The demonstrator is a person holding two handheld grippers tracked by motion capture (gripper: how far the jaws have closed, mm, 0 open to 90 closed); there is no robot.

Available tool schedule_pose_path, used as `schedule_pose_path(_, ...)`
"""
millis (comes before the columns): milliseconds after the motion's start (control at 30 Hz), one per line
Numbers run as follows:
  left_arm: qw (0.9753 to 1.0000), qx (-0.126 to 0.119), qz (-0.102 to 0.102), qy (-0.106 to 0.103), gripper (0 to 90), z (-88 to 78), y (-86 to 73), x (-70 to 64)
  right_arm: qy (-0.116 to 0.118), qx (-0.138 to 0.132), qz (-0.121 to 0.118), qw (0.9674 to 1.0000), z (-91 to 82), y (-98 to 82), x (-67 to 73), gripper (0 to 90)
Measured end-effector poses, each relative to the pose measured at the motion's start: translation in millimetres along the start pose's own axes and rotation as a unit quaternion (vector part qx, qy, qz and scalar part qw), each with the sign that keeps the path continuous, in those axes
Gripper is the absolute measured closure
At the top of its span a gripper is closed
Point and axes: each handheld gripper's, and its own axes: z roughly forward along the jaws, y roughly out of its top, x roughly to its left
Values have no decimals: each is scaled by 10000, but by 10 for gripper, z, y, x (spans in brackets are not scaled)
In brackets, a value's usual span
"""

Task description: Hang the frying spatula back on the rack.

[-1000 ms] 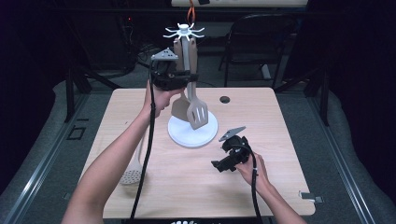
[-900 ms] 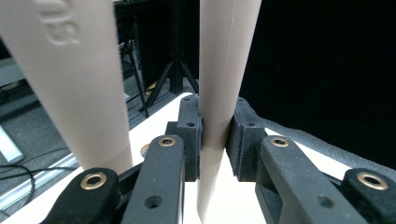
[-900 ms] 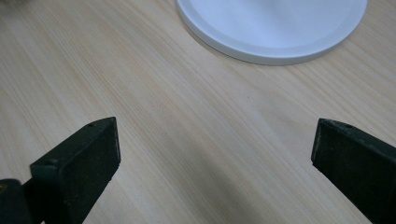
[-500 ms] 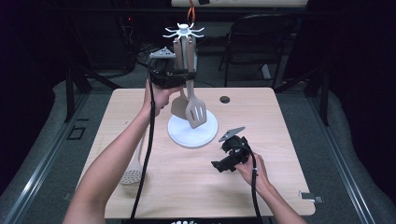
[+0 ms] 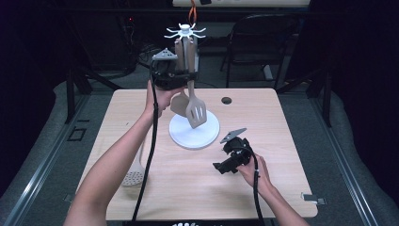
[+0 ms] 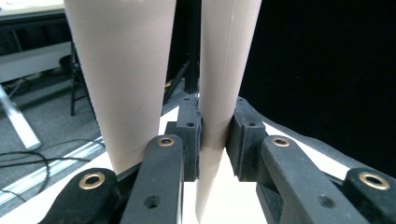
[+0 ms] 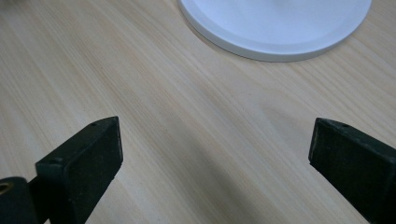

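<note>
Spatula (image 5: 195, 112): slotted, beige. It hangs head-down beside the post of the rack (image 5: 186, 33), over the white base (image 5: 207, 136), mid-table toward the far edge. My left fingers (image 6: 189, 140) are clamped on its handle (image 6: 224, 84), high up near the hooks, so I can steer the handle's end at a hook; I cannot tell whether it is on a hook yet. In the left gripper view the pads press both sides of the handle, which runs upright between them.

Turner (image 5: 180, 101): beige, solid head, hanging just beside the spatula on the same rack, its handle (image 6: 123, 79) at the left of my left gripper's camera. It looks stored already.

Skimmer (image 5: 133, 178): pale, perforated head, lying flat near the table's left edge, partly under my left forearm. It looks next in line for hanging.

Right gripper (image 5: 226, 165): resting low on the table toward the near right corner, well apart from the rack, out of the left hand's way. Its fingers (image 7: 88, 154) stand wide apart with bare wood between them; nothing is held. The base's rim (image 7: 261, 49) lies ahead of them.

Grommet (image 5: 226, 100): dark round hole near the far edge, right of the base.
</note>
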Motion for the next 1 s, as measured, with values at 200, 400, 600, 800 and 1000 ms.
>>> schedule_pose_path(200, 9997, -78, 114, 178, 715, -36, -56, -66, 8, 29, -32, 10000, 3, 1, 3, 31)
schedule_pose_path(400, 9991, -173, 155, 354, 575, -74, -144, -148, -8, 63, -65, 10000, 4, 3, 10, 32)
schedule_pose_path(600, 9985, -217, 199, 467, 466, -114, -289, -210, -13, 72, -72, 9999, 9, 2, 16, 33)
schedule_pose_path(800, 9991, -99, 139, 383, 402, -149, -452, -213, -49, 96, -131, 9999, 11, 5, 26, 33)
schedule_pose_path(1000, 9990, -239, 17, 377, 549, -287, -529, -137, -34, 139, -107, 9998, 13, 3, 26, 36)
